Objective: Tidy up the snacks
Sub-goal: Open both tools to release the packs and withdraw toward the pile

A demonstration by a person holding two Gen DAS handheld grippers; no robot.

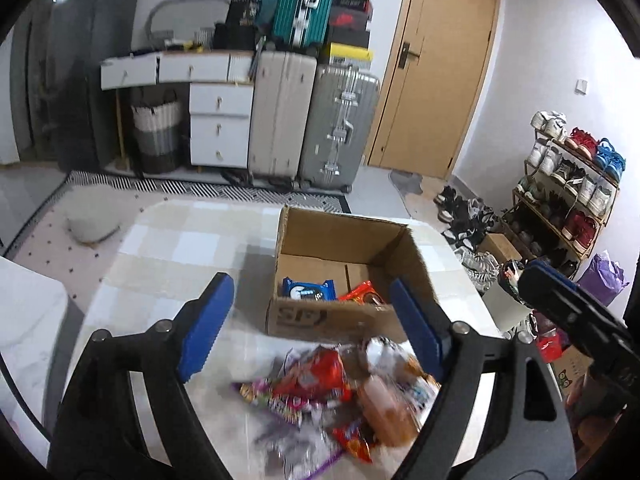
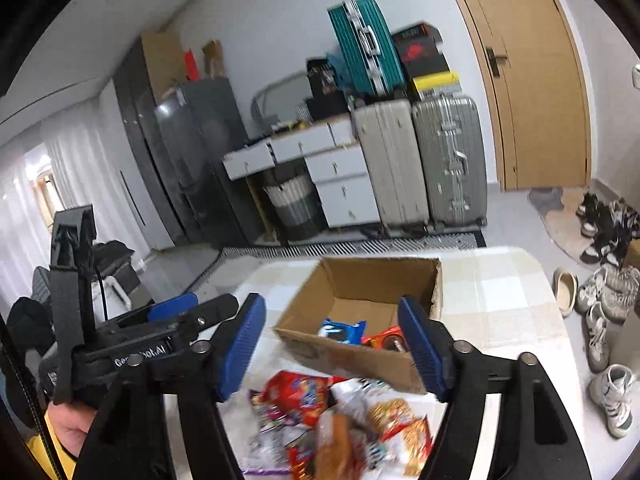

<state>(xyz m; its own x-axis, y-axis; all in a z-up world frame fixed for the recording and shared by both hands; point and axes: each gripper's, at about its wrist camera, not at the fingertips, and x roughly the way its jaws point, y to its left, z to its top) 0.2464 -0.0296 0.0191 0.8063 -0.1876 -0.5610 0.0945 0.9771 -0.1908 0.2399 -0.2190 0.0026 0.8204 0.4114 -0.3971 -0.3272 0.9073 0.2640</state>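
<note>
An open cardboard box (image 1: 344, 236) (image 2: 380, 276) stands on the table. Inside it lie a blue cookie pack (image 1: 308, 289) (image 2: 342, 330) and a red-orange pack (image 1: 362, 292) (image 2: 386, 338). A blurred pile of loose snack packets (image 1: 340, 396) (image 2: 340, 420) lies on the table in front of the box. My left gripper (image 1: 310, 300) hangs open above the pile, nothing between its blue pads. My right gripper (image 2: 332, 316) is likewise open and empty over the pile. The left gripper's body (image 2: 176, 308) shows at the left of the right wrist view, held by a hand (image 2: 68, 428).
The table wears a pale checked cloth (image 1: 180, 240). Beyond it stand white drawers (image 1: 220, 120), suitcases (image 1: 280, 112) and a wooden door (image 1: 440, 60). A shoe rack (image 1: 568, 184) and loose shoes (image 2: 600, 300) are on the floor to the right.
</note>
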